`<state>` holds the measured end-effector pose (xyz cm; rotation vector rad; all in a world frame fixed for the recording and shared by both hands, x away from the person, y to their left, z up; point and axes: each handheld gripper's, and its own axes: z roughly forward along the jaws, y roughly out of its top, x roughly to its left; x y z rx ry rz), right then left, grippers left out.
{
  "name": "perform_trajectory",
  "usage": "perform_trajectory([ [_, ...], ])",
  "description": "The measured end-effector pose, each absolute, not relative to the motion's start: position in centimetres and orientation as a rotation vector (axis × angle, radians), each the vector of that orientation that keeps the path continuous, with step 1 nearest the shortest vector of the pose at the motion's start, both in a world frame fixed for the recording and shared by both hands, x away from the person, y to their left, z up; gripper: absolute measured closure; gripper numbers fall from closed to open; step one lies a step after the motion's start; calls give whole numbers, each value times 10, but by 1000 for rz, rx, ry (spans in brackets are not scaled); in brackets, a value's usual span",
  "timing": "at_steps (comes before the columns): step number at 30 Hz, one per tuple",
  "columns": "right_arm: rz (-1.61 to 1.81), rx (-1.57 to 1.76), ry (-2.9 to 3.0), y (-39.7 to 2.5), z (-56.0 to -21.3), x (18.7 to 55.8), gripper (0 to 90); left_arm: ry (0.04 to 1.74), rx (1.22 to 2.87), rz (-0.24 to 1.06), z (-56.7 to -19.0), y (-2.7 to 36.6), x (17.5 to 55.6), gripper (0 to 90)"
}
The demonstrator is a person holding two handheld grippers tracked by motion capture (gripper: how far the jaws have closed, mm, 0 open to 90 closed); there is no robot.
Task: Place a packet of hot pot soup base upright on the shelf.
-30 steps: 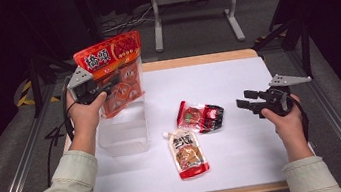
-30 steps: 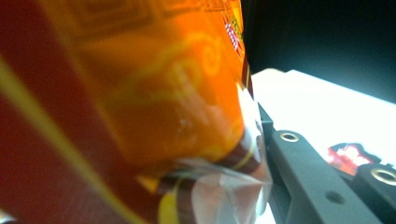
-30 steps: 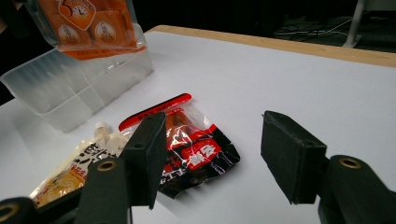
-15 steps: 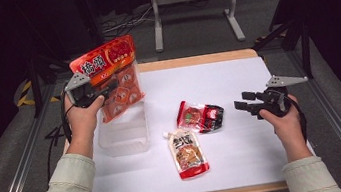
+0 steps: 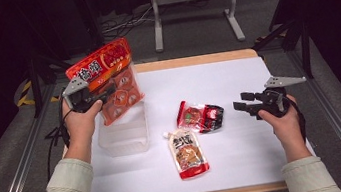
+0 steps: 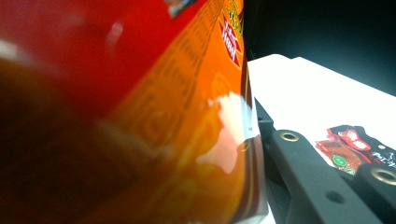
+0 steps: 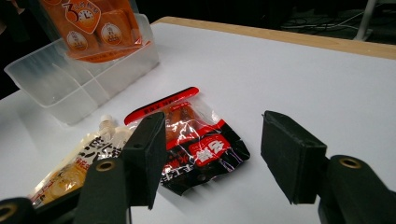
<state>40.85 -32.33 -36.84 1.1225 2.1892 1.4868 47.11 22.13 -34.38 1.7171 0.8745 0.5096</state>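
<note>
The left tongs (image 5: pixel 92 98) are pinching the big orange snack bag (image 5: pixel 114 78), dangling it over the clear plastic bin (image 5: pixel 122 134) at the surface's (image 5: pixel 237 79) left side. The bag is hanging tilted, so it could catch the bin's rim and tip out. The spouted pouch (image 5: pixel 186 152) and red-black packet (image 5: pixel 200 116) are lying mid-surface. The right tongs (image 5: pixel 241 104) are gaping wide, empty, hovering just beside the packet.

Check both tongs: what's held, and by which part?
Left tongs are shut on the big orange snack bag, gripping its left edge about mid-height, bag upright over the clear bin. Right tongs are open and hold nothing.
</note>
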Motion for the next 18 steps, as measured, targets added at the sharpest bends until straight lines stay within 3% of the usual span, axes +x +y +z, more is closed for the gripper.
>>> perform_trajectory([
  [5, 1491, 1120, 2188, -322, -368, 408, 416, 854, 1818, 529, -352, 213, 469, 713],
  [18, 1479, 1127, 2210, -319, -370, 409, 415, 918, 1772, 451, -368, 223, 478, 710],
])
